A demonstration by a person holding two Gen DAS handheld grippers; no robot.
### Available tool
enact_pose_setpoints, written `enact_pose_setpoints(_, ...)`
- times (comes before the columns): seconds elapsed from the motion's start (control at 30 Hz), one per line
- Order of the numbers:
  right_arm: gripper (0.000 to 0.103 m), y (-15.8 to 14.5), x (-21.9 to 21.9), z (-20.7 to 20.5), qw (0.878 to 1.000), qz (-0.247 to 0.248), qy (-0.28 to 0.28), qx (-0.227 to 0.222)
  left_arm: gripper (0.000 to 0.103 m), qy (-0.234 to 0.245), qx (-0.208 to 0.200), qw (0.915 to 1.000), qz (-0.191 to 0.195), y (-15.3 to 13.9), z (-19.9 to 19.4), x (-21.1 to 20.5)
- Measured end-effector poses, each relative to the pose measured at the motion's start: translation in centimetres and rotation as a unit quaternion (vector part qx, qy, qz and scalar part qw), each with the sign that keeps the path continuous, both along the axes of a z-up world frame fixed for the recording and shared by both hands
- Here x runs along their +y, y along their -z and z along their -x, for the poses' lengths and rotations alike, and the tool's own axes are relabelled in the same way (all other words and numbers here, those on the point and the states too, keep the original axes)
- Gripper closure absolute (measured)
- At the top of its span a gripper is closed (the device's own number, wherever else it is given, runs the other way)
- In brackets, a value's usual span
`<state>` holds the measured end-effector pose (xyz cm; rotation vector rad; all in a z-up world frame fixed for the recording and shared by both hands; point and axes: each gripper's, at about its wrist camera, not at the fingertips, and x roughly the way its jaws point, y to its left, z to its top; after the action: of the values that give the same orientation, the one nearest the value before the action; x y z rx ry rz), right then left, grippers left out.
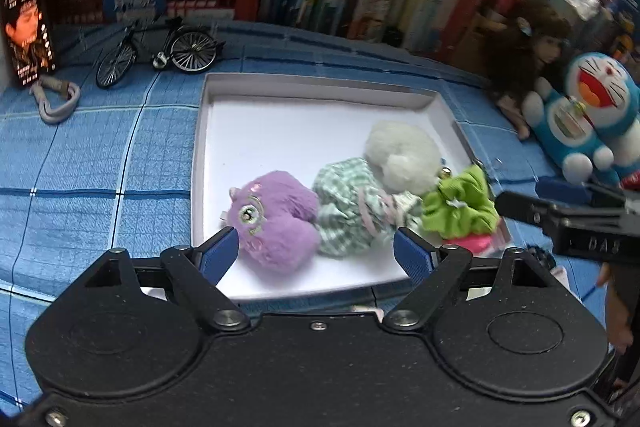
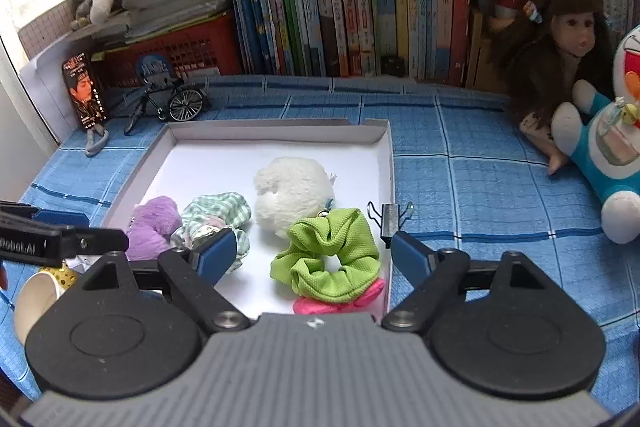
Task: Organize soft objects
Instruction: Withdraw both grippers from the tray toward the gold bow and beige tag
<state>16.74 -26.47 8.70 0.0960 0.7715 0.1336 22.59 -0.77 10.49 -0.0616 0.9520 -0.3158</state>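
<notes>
**Clear the tray cleanly**

Both hand-held grippers, left [image 1: 316, 253] and right [image 2: 312, 255], stand apart, holding nothing. The soft toys and scrunchies [image 2: 326, 253] lie along the tray's [image 2: 276, 131] near edge; lift straight up so the pads snag nothing.

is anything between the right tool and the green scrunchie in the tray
Nothing visible. The right tool stands open directly over the green scrunchie, which lies in the white tray on top of a pink scrunchie. A black binder clip sits just beside it on the tray's edge.
</notes>
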Motion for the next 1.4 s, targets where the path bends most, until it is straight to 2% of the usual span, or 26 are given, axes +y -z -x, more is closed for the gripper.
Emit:
enact_pose_setpoints(0.2,0.012,-1.0,-0.5,2.4,1.0,0.0,0.001,-0.029,0.019,0.025,-0.033,0.9991,-0.004,-1.1,3.0,-0.6)
enact_pose_setpoints(0.4,0.009,-1.7,-0.6,5.4,0.998,-0.002,-0.002,-0.07,0.018,0.039,-0.063,0.9972,0.011,-2.1,5.9,-0.4)
enact_pose_setpoints(0.63,0.008,-1.1,-0.7,8.5,0.994,-0.015,0.007,-0.11,0.017,0.037,-0.098,0.994,0.03,-2.2,8.9,0.9)
enact_pose_setpoints(0.83,0.001,-0.9,-0.5,12.0,0.986,-0.003,0.008,-0.164,0.014,0.021,-0.124,0.9906,0.055,-2.2,11.5,3.3)
enact_pose_setpoints(1.07,0.0,0.7,0.5,15.9,0.974,0.037,0.012,-0.223,0.012,-0.006,-0.159,0.9849,0.068,-1.6,14.9,6.5)
enact_pose_setpoints(1.2,0.0,2.2,1.4,17.4,0.966,0.072,0.029,-0.246,0.011,-0.032,-0.177,0.9817,0.062,-0.6,16.7,8.0)
enact_pose_setpoints(1.3,0.0,3.4,1.6,18.0,0.968,0.062,0.032,-0.243,0.011,-0.049,-0.203,0.9766,0.053,0.3,18.1,9.1)
enact_pose_setpoints(1.4,0.0,4.5,1.6,18.6,0.969,0.046,0.035,-0.241,0.01,-0.061,-0.234,0.9699,0.023,1.4,19.4,9.7)
